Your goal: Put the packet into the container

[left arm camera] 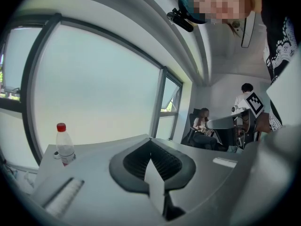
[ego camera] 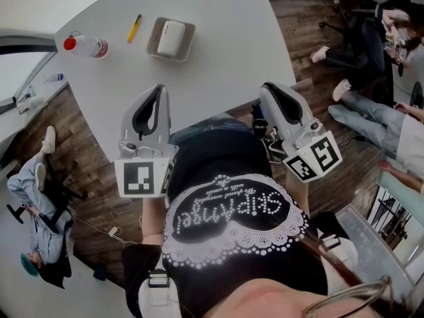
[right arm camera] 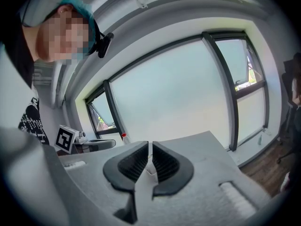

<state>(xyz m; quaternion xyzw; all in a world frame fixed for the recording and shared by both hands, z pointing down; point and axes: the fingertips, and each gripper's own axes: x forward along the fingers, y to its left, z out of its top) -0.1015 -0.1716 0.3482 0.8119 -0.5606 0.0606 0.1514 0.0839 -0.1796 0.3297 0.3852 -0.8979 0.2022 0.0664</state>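
The white packet (ego camera: 171,37) lies already inside the container (ego camera: 191,40) on the table (ego camera: 225,65). It looks light and soft, so I think a pinch at its edge is best. The left gripper (left arm camera: 151,160) and the right gripper (right arm camera: 149,160) both have their jaws together, with nothing between them.

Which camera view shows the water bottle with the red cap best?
The left gripper view: the bottle stands whole, upright and side-on. The head view shows it from steeply above. The right gripper view shows only its red cap behind the claw.
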